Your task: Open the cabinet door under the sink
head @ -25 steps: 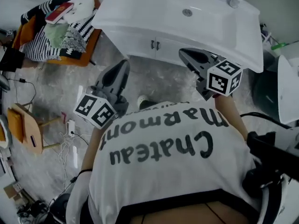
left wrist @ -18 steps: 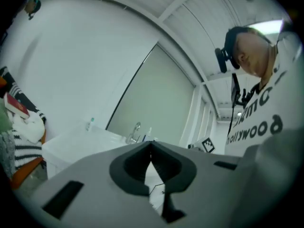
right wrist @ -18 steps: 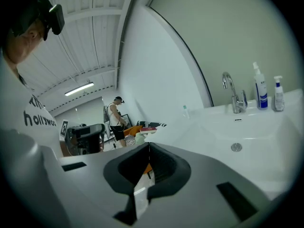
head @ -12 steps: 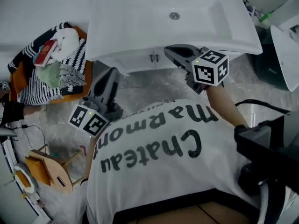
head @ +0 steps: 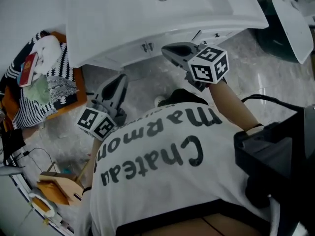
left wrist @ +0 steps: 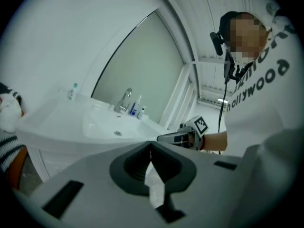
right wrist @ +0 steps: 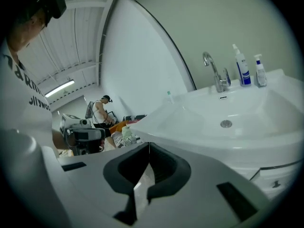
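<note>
The white sink (head: 147, 14) juts out at the top of the head view. Below it is the white cabinet door (head: 128, 50), closed, with two small handles (head: 146, 46) at the middle seam. My right gripper (head: 165, 48) is shut and empty, its tip just under the basin's rim, right of the handles. My left gripper (head: 121, 77) is also shut and empty, lower and left, over the marble floor short of the cabinet. In the left gripper view the shut jaws (left wrist: 151, 147) point at the basin (left wrist: 95, 127). The right gripper view shows shut jaws (right wrist: 148, 145) below the basin (right wrist: 228, 122).
A chair piled with striped clothes (head: 39, 82) stands left of the cabinet. A wooden stool (head: 54, 186) and cables lie at lower left. A dark bin (head: 270, 28) and a white lid (head: 293, 23) are at the right. A faucet (right wrist: 213, 72) and bottles (right wrist: 243, 68) stand on the sink.
Both grippers have sunk and come nearer to the cabinet front, the right one reaching under the basin's rim. The head has leaned in over the sink. Both stay shut.
</note>
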`<action>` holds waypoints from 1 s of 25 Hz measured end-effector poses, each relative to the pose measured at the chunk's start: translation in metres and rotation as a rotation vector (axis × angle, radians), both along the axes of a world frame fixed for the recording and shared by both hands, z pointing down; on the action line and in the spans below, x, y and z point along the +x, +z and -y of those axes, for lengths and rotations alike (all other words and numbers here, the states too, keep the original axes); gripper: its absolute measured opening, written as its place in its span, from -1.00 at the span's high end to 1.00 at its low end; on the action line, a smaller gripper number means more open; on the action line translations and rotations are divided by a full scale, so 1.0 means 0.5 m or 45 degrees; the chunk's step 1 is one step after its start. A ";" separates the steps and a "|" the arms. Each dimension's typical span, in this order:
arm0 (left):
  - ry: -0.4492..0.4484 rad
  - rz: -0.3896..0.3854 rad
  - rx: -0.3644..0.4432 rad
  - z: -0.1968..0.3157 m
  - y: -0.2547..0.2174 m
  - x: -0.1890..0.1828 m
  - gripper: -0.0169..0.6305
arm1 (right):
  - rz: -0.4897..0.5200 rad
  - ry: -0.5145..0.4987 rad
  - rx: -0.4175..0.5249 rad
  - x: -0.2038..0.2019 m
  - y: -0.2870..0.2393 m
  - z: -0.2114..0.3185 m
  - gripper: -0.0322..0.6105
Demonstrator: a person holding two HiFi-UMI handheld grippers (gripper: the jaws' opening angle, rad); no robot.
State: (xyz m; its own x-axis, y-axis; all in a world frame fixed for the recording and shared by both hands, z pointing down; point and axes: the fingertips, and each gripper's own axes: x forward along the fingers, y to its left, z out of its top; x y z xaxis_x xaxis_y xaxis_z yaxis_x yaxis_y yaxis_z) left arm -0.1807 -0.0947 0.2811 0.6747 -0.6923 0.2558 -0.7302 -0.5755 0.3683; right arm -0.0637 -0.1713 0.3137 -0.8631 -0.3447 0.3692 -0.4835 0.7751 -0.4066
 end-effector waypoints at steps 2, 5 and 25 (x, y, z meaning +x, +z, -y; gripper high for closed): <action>0.049 -0.060 -0.065 0.009 0.034 0.021 0.92 | -0.065 -0.040 -0.008 0.003 0.023 -0.003 0.87; 0.073 -0.132 -0.158 0.009 0.084 0.056 0.92 | -0.148 -0.115 -0.006 0.011 0.069 -0.012 0.87; -0.041 -0.041 -0.416 0.110 0.521 0.071 0.87 | -0.154 -0.086 -0.121 -0.012 0.469 0.090 0.87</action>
